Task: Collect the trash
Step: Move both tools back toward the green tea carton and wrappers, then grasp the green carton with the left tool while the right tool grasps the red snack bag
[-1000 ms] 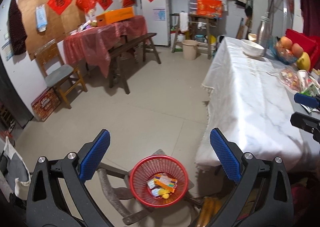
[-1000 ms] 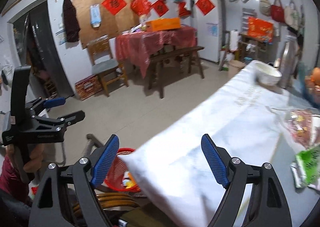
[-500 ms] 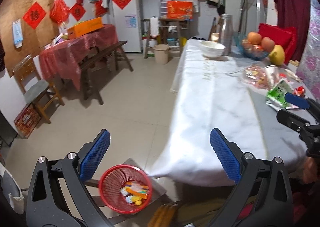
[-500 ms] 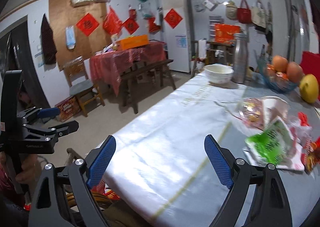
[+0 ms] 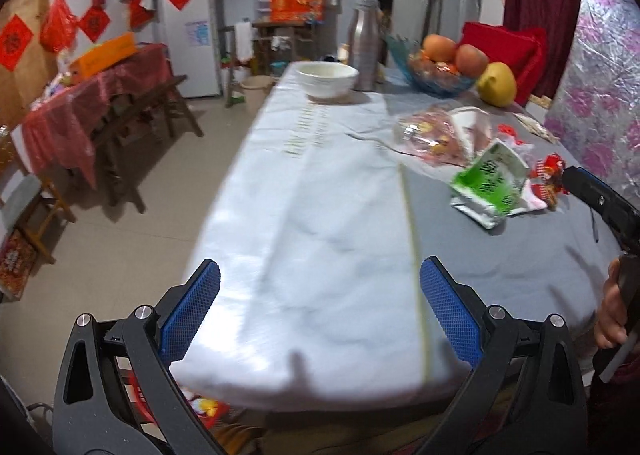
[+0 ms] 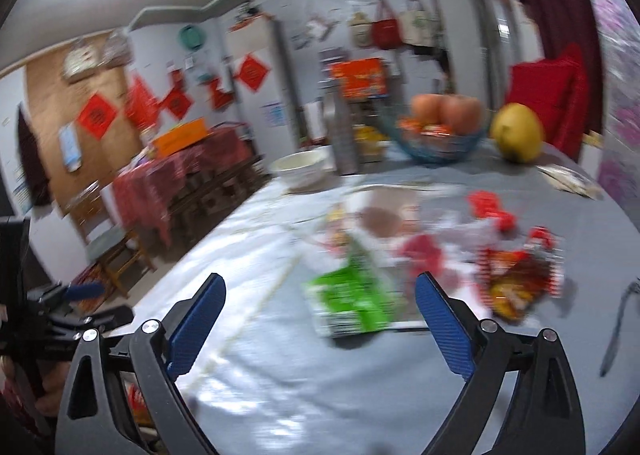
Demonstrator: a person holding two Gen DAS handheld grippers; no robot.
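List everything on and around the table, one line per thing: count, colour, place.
green wrapper: 1, green and white, right part of the table
red wrappers: several, red and orange, right of the green wrapper
clear bag: 1, clear with red contents, behind the green wrapper
paper cup: 1, white, lying on the clear bag
bowl: 1, white, far end of the table
flask: 1, steel, right of the bowl
fruit bowl: 1, blue glass, holding orange-red fruit
yellow fruit: 1, beside the fruit bowl
spoon: 1, metal, right edge
table: 1, white and grey cloths
left gripper: blue pads, open, empty
right gripper: blue pads, open, empty
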